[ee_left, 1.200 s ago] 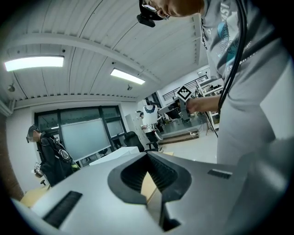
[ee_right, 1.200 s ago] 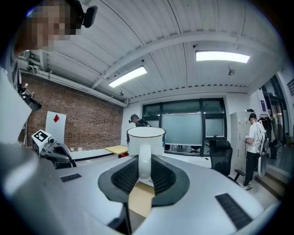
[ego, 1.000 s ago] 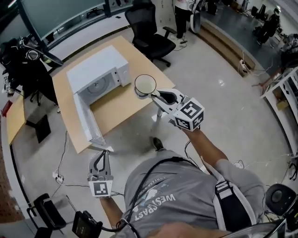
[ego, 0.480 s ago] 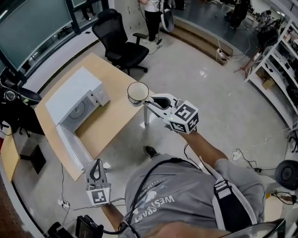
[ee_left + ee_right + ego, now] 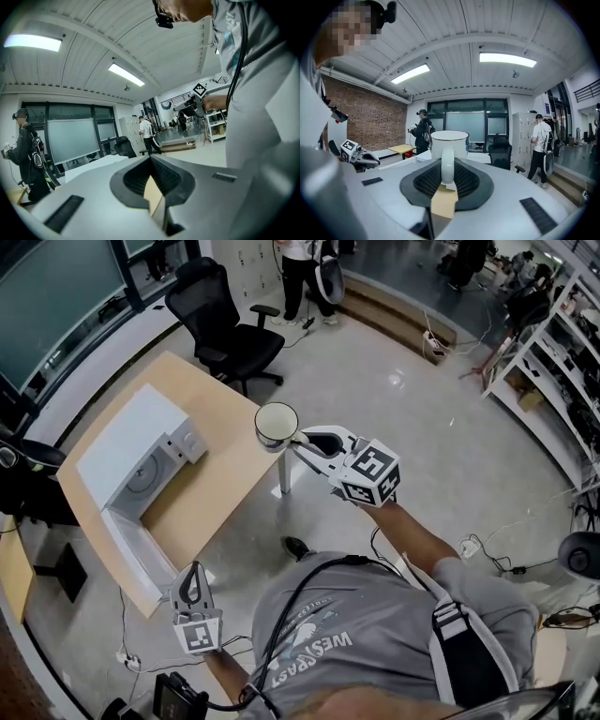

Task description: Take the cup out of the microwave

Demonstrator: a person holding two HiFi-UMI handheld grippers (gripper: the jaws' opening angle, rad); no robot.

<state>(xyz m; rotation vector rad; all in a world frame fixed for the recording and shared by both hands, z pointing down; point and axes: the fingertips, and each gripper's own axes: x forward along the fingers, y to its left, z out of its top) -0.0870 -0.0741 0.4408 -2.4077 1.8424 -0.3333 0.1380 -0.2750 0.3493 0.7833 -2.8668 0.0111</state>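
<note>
A white cup (image 5: 277,424) with a dark rim hangs in the air by the table's right corner, clear of the microwave (image 5: 131,442). My right gripper (image 5: 302,439) is shut on its handle. In the right gripper view the cup (image 5: 449,139) stands upright just past the jaws, its handle pinched between the pads. The white microwave sits on the wooden table (image 5: 216,474) with its door (image 5: 141,554) swung open toward me. My left gripper (image 5: 195,570) hangs low near the door's end, jaws shut and empty; its tips (image 5: 151,158) meet in the left gripper view.
A black office chair (image 5: 225,324) stands behind the table. A person (image 5: 305,268) stands at the back of the room. Shelving (image 5: 553,343) lines the right side. Another person in dark clothes (image 5: 423,131) stands by the windows. Cables lie on the floor at the right.
The cup, held in my right gripper, has moved from above the tabletop beside the microwave out to the table's right corner. Both grippers have drawn back from the microwave.
</note>
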